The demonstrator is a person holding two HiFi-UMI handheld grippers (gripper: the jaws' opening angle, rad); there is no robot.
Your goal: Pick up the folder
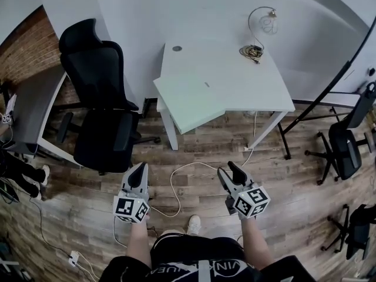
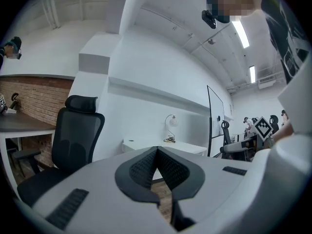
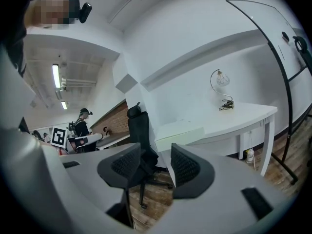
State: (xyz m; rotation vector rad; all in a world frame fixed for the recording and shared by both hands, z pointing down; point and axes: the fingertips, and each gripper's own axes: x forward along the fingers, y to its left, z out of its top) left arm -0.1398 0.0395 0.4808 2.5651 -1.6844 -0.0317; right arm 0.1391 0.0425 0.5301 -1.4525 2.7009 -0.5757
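Note:
The folder (image 1: pixel 189 101) is a pale green flat sheet lying on the front left corner of the white desk (image 1: pixel 247 81), overhanging its edge. In the right gripper view the folder (image 3: pixel 181 129) shows beyond the jaws. Both grippers hover over the wooden floor, well short of the desk. My left gripper (image 1: pixel 140 168) is shut, its pads meeting at the tip (image 2: pixel 156 151), with nothing in it. My right gripper (image 1: pixel 230 172) is open, and only air lies between its fingers (image 3: pixel 156 156).
A black office chair (image 1: pixel 100 93) stands left of the desk, beside a grey desk (image 1: pixel 32 110). A lamp with coiled cable (image 1: pixel 258 34) sits at the desk's back. A whiteboard stand (image 1: pixel 329 93) and another chair (image 1: pixel 346 145) stand right. A white cable (image 1: pixel 176 187) loops on the floor.

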